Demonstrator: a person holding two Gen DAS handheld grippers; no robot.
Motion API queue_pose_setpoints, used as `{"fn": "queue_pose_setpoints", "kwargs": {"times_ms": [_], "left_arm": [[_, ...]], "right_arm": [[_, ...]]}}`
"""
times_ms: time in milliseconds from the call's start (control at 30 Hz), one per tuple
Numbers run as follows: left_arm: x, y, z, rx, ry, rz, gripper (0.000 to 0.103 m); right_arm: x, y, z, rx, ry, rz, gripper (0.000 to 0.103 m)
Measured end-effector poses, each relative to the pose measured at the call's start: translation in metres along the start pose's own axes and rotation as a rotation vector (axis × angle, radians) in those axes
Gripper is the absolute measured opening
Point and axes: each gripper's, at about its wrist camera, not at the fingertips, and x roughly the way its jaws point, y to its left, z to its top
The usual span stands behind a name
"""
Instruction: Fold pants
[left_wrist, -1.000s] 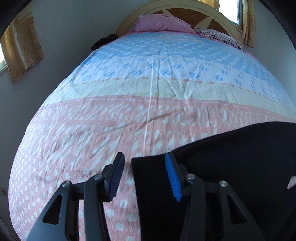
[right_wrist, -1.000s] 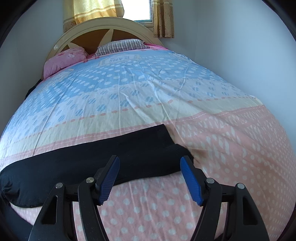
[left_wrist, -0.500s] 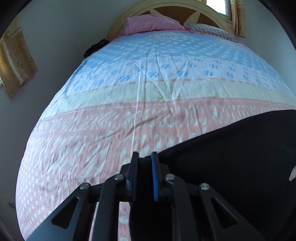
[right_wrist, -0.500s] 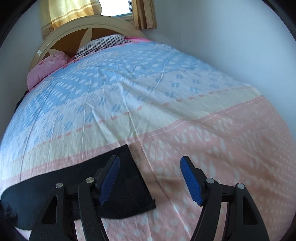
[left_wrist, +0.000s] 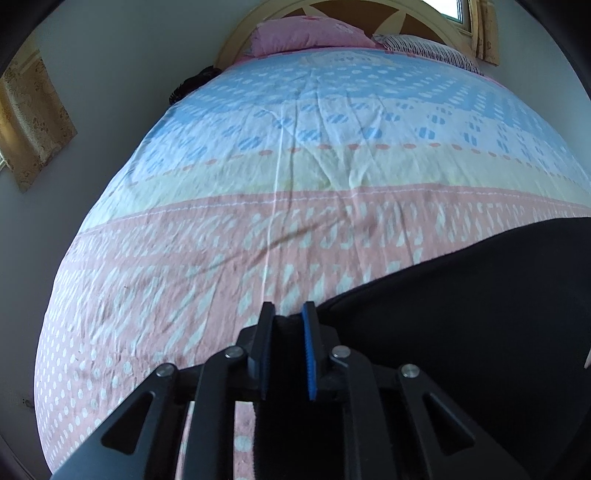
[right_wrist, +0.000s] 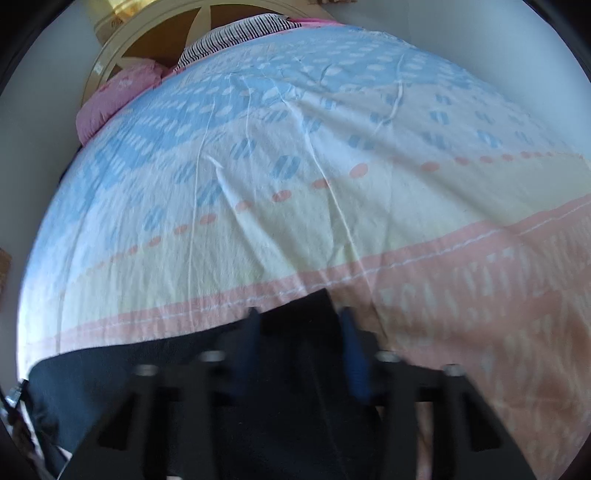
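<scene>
Both tools closed onto black pants (left_wrist: 461, 314).

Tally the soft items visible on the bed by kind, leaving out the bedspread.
Pink pillow: 1
Striped pillow: 1
Black pants: 1
Total: 3

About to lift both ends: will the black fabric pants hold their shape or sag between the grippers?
Likely sag: the black fabric pants lie limp on the bedspread. The left gripper pinches a bunched corner. The right gripper has just been closing around an edge; hold uncertain, view blurred.
</scene>
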Motion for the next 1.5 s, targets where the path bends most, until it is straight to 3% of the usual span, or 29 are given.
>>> {"fn": "queue_pose_setpoints", "kwargs": {"times_ms": [67, 167, 400, 600, 767, 1200, 1500], "left_arm": [[0.000, 0.002, 0.003, -0.013, 0.013, -0.022, 0.014], [-0.007, 0.009, 0.006, -0.061, 0.004, -0.051, 0.012], [-0.058, 0.022, 0.003, -0.117, -0.143, -0.123, 0.011], [-0.101, 0.038, -0.016, -0.176, -0.231, -0.204, 0.011], [-0.121, 0.048, -0.042, -0.219, -0.260, -0.275, 0.011], [-0.138, 0.043, -0.104, -0.206, -0.280, -0.333, 0.011], [-0.137, 0.031, -0.149, -0.143, -0.265, -0.325, 0.011]], "right_arm": [[-0.005, -0.001, 0.000, 0.013, -0.019, 0.027, 0.010], [-0.028, 0.002, -0.001, -0.005, -0.101, 0.040, 0.009], [-0.092, 0.001, -0.017, -0.045, -0.285, 0.090, 0.008], [-0.130, -0.018, -0.057, -0.036, -0.373, 0.124, 0.008], [-0.150, -0.040, -0.090, 0.002, -0.396, 0.129, 0.008], [-0.191, -0.074, -0.164, 0.023, -0.391, 0.091, 0.007], [-0.185, -0.090, -0.213, 0.026, -0.290, 0.001, 0.008]]}}
